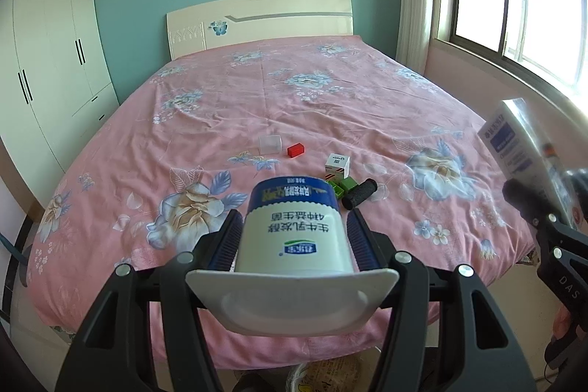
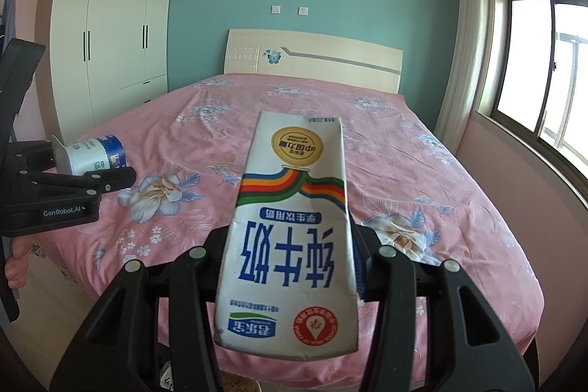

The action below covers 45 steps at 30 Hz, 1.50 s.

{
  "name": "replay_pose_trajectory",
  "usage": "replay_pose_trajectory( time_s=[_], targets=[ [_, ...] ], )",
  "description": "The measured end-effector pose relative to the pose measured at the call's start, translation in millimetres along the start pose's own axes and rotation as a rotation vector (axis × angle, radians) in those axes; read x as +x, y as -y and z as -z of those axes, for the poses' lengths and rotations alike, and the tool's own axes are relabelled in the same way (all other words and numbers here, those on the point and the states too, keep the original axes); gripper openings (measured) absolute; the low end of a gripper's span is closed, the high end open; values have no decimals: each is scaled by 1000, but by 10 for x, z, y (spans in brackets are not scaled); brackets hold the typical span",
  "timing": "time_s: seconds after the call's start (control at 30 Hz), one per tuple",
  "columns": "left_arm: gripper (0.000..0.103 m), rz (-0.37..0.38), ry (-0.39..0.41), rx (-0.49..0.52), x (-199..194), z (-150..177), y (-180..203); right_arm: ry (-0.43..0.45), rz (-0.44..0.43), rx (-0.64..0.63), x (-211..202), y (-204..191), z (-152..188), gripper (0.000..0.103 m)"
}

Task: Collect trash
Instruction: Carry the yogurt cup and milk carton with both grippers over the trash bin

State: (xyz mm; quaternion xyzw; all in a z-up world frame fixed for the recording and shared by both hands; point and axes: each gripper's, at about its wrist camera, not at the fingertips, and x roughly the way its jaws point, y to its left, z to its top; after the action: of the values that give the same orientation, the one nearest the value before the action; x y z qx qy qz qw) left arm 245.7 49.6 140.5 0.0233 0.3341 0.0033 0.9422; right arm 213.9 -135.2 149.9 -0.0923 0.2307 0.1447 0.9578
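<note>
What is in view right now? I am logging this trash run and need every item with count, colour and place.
yogurt cup: 1, white and blue, in left gripper
milk carton: 1, white, in right gripper
clear cup: 1, transparent, lying on bed
red block: 1, on bed
small box: 1, white, on bed
green blocks: 2, beside box
black roller: 1, beside blocks
bed: 1, pink floral
wardrobe: 1, white, left wall
left gripper: 1, black
right gripper: 1, black

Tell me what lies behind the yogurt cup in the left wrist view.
Behind the yogurt cup, on the bed: green blocks and a black roller, each partly showing. Whatever lies directly behind the cup is covered.
</note>
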Motion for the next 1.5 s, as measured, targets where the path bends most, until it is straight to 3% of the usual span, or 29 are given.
replay_pose_trajectory(
  time_s=[0.23, 0.5, 1.0, 1.5],
  targets=[
    [61, 1, 48, 52, -526, 248, 62, 22, -36, -44, -498, -109, 4, 49],
    [61, 13, 26, 89, -655, 608, 125, -3, -76, -74, -714, -226, 259, 49],
    [61, 50, -193, 81, -79, 1509, 102, -169, -122, -101, -320, -457, 1099, 49],
    [61, 100, -424, 95, 605, 2342, 256, -437, -225, -123, 239, -858, 2233, 49]
  ],
)
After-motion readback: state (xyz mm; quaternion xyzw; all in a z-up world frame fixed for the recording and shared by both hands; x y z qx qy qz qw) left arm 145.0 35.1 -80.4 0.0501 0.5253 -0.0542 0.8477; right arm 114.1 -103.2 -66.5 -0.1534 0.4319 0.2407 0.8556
